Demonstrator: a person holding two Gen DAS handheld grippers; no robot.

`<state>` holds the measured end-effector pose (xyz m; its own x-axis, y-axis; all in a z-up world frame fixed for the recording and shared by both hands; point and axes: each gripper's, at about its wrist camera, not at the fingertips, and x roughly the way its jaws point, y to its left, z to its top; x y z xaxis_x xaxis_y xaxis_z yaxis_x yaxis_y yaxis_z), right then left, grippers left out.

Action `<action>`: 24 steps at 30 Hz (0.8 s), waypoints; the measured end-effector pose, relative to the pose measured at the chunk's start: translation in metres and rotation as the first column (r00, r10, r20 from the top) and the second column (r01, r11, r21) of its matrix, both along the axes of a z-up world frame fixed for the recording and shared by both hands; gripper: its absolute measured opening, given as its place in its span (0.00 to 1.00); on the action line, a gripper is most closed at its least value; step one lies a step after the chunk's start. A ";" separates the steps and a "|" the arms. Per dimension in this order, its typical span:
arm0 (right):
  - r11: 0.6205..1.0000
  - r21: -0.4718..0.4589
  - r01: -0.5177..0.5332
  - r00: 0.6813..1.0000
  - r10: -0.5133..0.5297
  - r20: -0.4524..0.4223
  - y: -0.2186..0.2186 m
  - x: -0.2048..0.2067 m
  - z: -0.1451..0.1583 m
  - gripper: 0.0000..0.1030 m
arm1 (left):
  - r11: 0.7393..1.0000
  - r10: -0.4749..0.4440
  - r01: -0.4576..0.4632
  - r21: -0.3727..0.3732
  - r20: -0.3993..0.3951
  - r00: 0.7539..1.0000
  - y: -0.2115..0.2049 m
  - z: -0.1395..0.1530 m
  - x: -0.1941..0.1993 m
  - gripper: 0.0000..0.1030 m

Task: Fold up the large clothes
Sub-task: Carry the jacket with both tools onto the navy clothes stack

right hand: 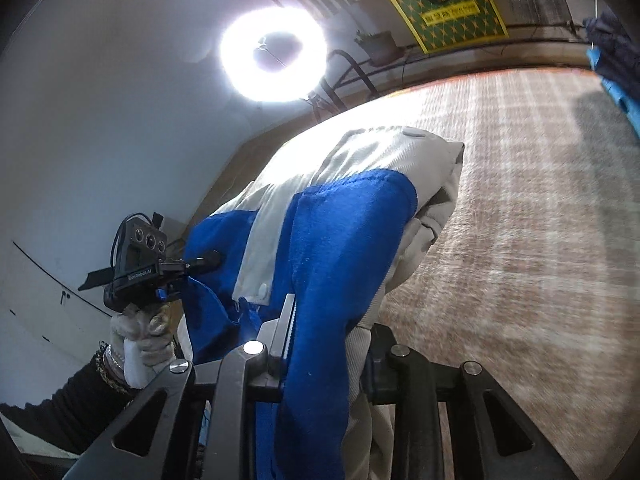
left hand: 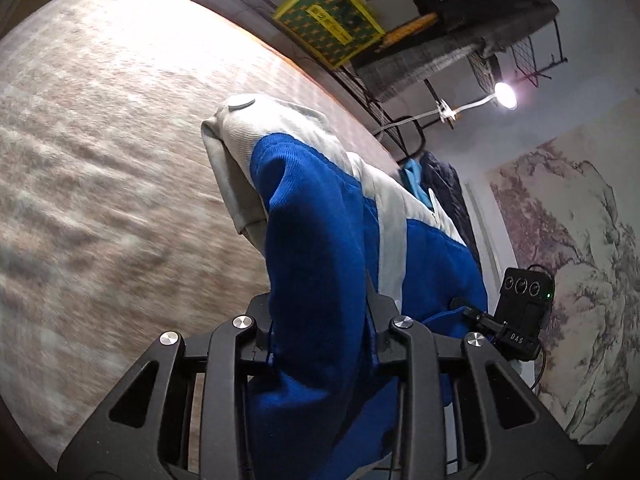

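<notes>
Your work surface is a wide bed point(left hand: 100, 152) covered in a beige and tan checked blanket with a fuzzy, woven nap; it fills the view left of the garment point(left hand: 320, 220) in your left camera and right of it in your right camera. Beyond the far edge of the bed, a yellow-bordered green box point(left hand: 332, 20) stands against the pale wall, beside a black wire rack point(left hand: 520, 60) hung with dark clothes. A small clip lamp point(left hand: 505, 95) glows right of that rack, and a wall panel printed with ink-style trees point(left hand: 580, 260) lies right of the garment. In your right camera a bright ring light point(right hand: 274, 54) shines left of the green box.

The garment is a thick blue and off-white jacket of ribbed, corduroy-like cloth with a round pale button near its top. It hangs bunched and lifted above the bed, stretched between your two tools.

Your left tool point(left hand: 320, 344) is clamped on a fold of the blue cloth, which fills the gap between its black fingers. Your right tool point(right hand: 324, 344) likewise pinches blue and off-white cloth. In the right camera your gloved left hand point(right hand: 140, 336) grips the other tool's handle, left of the jacket, with a dark sleeve point(right hand: 52, 408) and bracelets at the wrist.
</notes>
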<state>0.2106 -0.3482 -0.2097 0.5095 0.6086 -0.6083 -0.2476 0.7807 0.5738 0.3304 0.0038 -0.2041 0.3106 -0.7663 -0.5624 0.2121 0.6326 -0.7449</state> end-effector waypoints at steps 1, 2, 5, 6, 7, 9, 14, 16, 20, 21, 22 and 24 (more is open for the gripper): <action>1.000 -0.005 0.001 1.000 -0.001 0.005 -0.002 -0.003 0.004 0.25 | 1.000 -0.006 0.006 -0.002 0.004 1.000 -0.005 0.003 -0.003 0.29; 1.000 -0.010 0.004 1.000 -0.004 0.010 -0.006 -0.008 0.008 0.25 | 1.000 -0.017 0.017 -0.006 0.010 1.000 -0.012 0.007 -0.007 0.29; 1.000 -0.014 0.024 0.999 -0.023 0.024 -0.022 -0.022 0.018 0.25 | 0.999 -0.044 0.044 -0.017 0.024 0.999 -0.032 0.017 -0.013 0.29; 0.999 -0.016 0.031 0.999 -0.031 0.028 -0.028 -0.025 0.020 0.25 | 0.998 -0.056 0.056 -0.018 0.031 0.998 -0.040 0.021 -0.015 0.29; 0.999 -0.019 0.039 0.999 -0.038 0.033 -0.034 -0.029 0.023 0.25 | 0.997 -0.071 0.072 -0.022 0.038 0.997 -0.052 0.025 -0.016 0.29; 0.998 -0.028 0.061 0.997 -0.060 0.045 -0.051 -0.038 0.028 0.25 | 0.995 -0.093 0.095 -0.030 0.046 0.995 -0.067 0.030 -0.017 0.28; 0.991 -0.040 0.125 0.989 -0.122 0.083 -0.094 -0.060 0.049 0.25 | 0.985 -0.156 0.161 -0.054 0.078 0.985 -0.124 0.045 -0.015 0.28; 0.988 -0.043 0.149 0.985 -0.145 0.093 -0.109 -0.067 0.055 0.25 | 0.980 -0.183 0.189 -0.062 0.091 0.979 -0.148 0.051 -0.012 0.28; 0.977 -0.052 0.209 0.972 -0.202 0.120 -0.150 -0.084 0.072 0.25 | 0.967 -0.234 0.244 -0.076 0.121 0.965 -0.197 0.065 -0.003 0.28; 0.973 -0.054 0.223 0.968 -0.214 0.127 -0.158 -0.087 0.075 0.25 | 0.963 -0.246 0.257 -0.080 0.130 0.961 -0.209 0.069 -0.001 0.28; 0.970 -0.053 0.237 0.964 -0.228 0.134 -0.166 -0.090 0.078 0.25 | 0.959 -0.256 0.269 -0.085 0.138 0.957 -0.222 0.073 0.002 0.28; 0.961 -0.055 0.270 0.954 -0.259 0.149 -0.185 -0.095 0.086 0.25 | 0.953 -0.272 0.287 -0.093 0.151 0.950 -0.242 0.079 0.005 0.28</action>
